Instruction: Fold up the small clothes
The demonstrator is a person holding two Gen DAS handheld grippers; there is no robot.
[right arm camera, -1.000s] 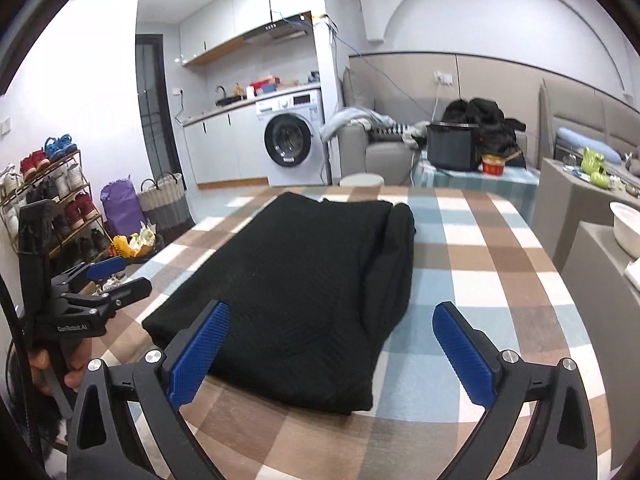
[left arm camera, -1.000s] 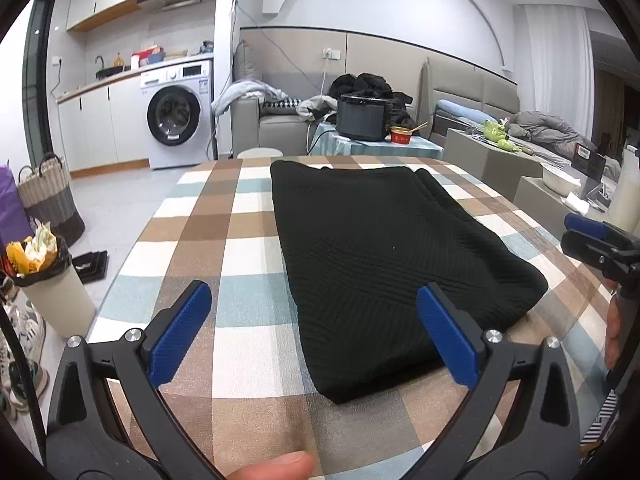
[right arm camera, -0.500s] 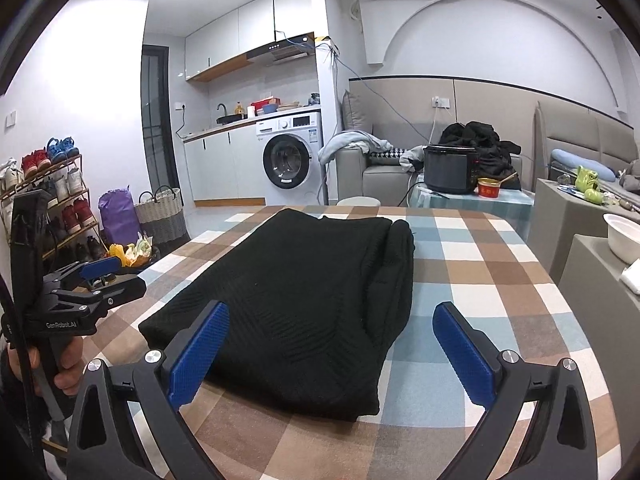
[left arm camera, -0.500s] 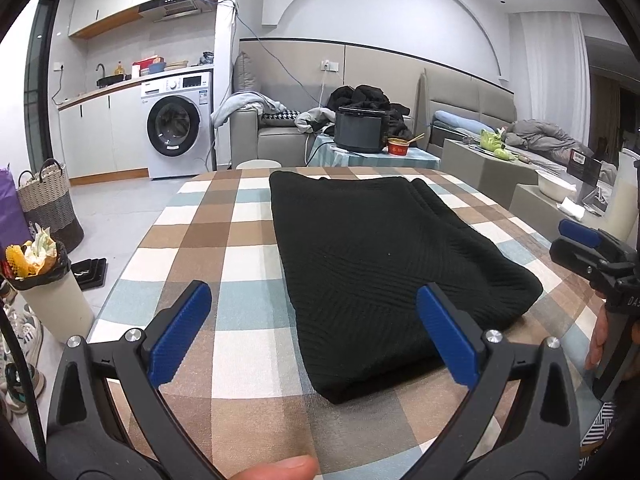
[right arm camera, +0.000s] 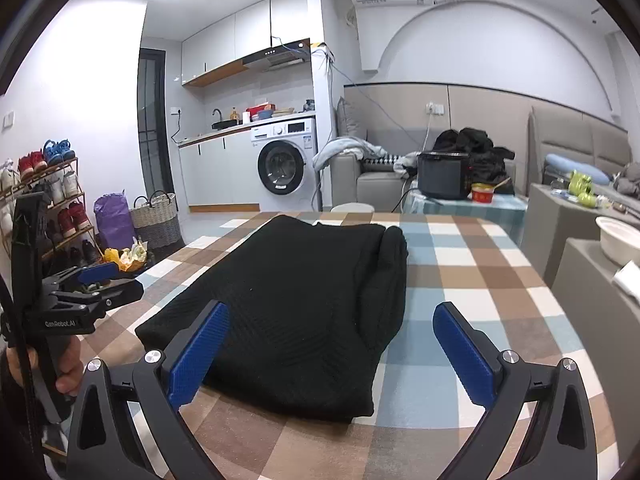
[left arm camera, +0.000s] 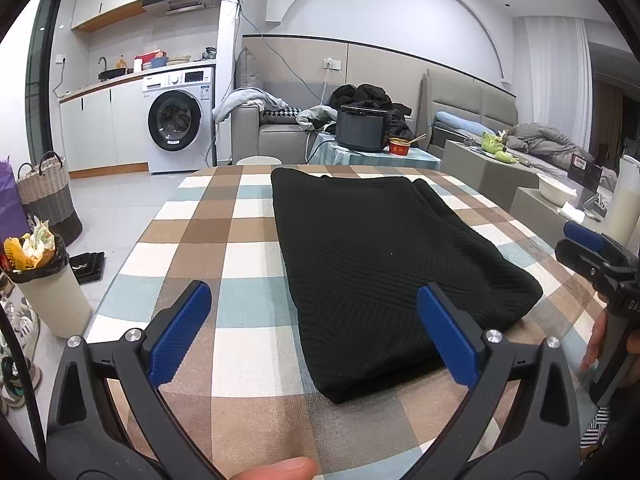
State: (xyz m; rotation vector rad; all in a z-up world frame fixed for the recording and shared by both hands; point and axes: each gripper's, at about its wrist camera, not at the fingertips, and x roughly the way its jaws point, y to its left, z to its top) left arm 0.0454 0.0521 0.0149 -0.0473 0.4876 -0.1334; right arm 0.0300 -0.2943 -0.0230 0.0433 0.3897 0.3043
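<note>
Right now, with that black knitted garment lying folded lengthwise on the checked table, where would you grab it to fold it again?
Probably at the near end of the black garment. Its two near corners lie flat and free, facing both open grippers: left gripper low onto the left corner, right gripper onto the right, thicker rolled edge.

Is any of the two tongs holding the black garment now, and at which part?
No. The left tongs and the right tongs are both open and empty; the folded black garment lies free on the checked tablecloth.
</note>
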